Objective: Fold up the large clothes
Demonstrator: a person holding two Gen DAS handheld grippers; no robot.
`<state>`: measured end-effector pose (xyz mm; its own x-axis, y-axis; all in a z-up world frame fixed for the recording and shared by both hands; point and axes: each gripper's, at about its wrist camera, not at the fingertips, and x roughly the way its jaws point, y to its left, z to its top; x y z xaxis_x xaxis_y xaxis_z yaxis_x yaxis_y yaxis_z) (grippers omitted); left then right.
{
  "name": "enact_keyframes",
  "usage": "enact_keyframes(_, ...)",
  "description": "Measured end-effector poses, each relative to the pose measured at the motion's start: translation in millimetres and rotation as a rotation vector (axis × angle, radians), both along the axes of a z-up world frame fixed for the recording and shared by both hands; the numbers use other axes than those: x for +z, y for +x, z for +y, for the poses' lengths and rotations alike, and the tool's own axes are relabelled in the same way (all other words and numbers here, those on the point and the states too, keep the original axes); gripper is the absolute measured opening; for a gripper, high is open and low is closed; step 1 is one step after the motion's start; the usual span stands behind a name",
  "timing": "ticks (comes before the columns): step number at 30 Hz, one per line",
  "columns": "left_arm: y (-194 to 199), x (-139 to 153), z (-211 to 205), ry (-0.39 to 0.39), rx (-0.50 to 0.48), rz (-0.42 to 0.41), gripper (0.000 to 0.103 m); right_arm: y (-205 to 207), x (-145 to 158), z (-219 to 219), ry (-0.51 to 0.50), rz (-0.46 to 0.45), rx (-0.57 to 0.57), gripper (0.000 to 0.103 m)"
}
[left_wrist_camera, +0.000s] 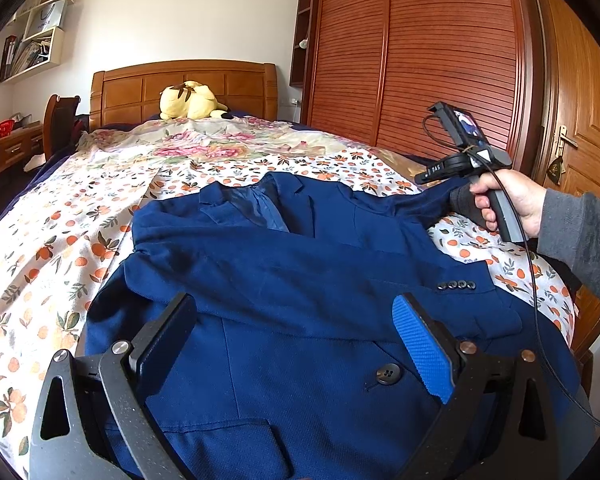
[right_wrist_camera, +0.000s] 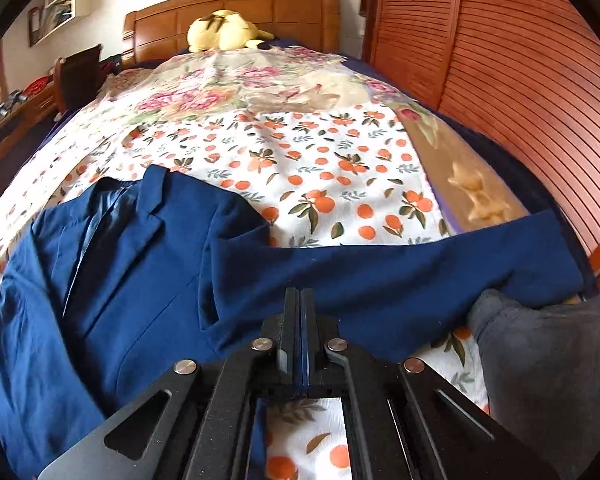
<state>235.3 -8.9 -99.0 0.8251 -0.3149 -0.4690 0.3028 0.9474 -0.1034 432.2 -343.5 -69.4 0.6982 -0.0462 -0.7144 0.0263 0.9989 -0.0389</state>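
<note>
Blue blazer [left_wrist_camera: 260,264] flat on bed, front up, collar toward headboard at 12 o'clock, hem toward cam at 6. One sleeve folded across chest, cuff w/ four small buttons [left_wrist_camera: 458,285] at abt 3 o'clock of jacket centre in left wrist view. Single front button [left_wrist_camera: 388,373] low, near 6, betw the left fingers.

Left gripper [left_wrist_camera: 296,344]: jaws wide apart, nothing betw pads, hovering over lower front of blazer; blue pad [left_wrist_camera: 422,348] at 4 o'clock, black finger [left_wrist_camera: 168,336] at 8. Contact w/ cloth: can't tell.

Right gripper [right_wrist_camera: 301,312]: jaws together, clamped on edge of other sleeve [right_wrist_camera: 400,272]. Sleeve stretched out sideways from shoulder toward 3 o'clock in right wrist view, off the body of blazer, over orange-print sheet [right_wrist_camera: 324,176]. Same tool seen in left wrist view at 2 o'clock, gripped by a hand [left_wrist_camera: 512,204] in grey sleeve [left_wrist_camera: 580,236], cable [left_wrist_camera: 532,264] hanging down.

Pink floral cover [left_wrist_camera: 204,144] farther up bed at 12. Yellow plush toy [left_wrist_camera: 190,100] against wooden headboard [left_wrist_camera: 180,88]. Slatted wardrobe doors [left_wrist_camera: 420,52] at 1–2 o'clock. Wall shelf [left_wrist_camera: 36,40] at 10, desk [left_wrist_camera: 8,148] at 9.
</note>
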Motion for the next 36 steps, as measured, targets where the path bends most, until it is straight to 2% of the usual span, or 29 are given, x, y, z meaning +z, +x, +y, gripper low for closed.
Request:
enact_keyframes(2,0,0,0,0.0,0.0,0.001,0.099,0,-6,-2,0.013,0.025,-0.022,0.011)
enact_keyframes(3,0,0,0,0.0,-0.001,0.001,0.099,-1,-12,-3,0.008,0.04,-0.041,0.029)
enact_keyframes(4,0,0,0,0.0,-0.001,0.001,0.099,-2,-18,-6,0.008,0.052,-0.057,0.053)
enact_keyframes(6,0,0,0,0.001,-0.002,0.003,0.099,2,-26,-10,0.032,0.072,-0.083,0.072)
enact_keyframes(7,0,0,0,0.001,-0.002,0.004,0.099,2,-34,-16,0.047,0.09,-0.101,0.072)
enact_keyframes(10,0,0,-1,0.005,-0.005,0.004,0.099,16,-49,-25,0.063,0.151,-0.152,0.072)
enact_keyframes(13,1,-1,-3,0.01,-0.006,0.007,0.099,26,-62,-45,0.166,0.179,-0.198,0.072)
enact_keyframes(15,1,-2,-3,0.012,-0.006,0.011,0.099,33,-67,-53,0.185,0.187,-0.219,0.071)
enact_keyframes(16,2,-3,-4,0.014,-0.007,0.014,0.099,36,-69,-53,0.171,0.185,-0.215,0.057)
enact_keyframes(17,3,-3,-4,0.014,-0.007,0.017,0.099,40,-69,-51,0.135,0.185,-0.197,0.048)
enact_keyframes(19,4,-4,-4,0.014,-0.007,0.023,0.099,45,-69,-43,0.032,0.183,-0.169,0.015)
enact_keyframes(21,4,-5,-4,0.015,-0.006,0.027,0.099,48,-63,-39,0.001,0.158,-0.152,0.006)
enact_keyframes(26,3,-6,-6,0.026,-0.001,0.023,0.099,32,-25,-15,-0.059,-0.019,-0.074,0.004)
enact_keyframes(29,3,-6,-7,0.03,-0.002,0.023,0.099,10,-1,10,-0.098,-0.111,0.025,0.004)
enact_keyframes(32,3,-7,-7,0.031,0.0,0.024,0.099,-14,15,45,-0.109,-0.148,0.164,0.004)
enact_keyframes(36,3,-7,-7,0.032,0.001,0.024,0.099,-51,20,82,-0.066,-0.126,0.327,0.004)
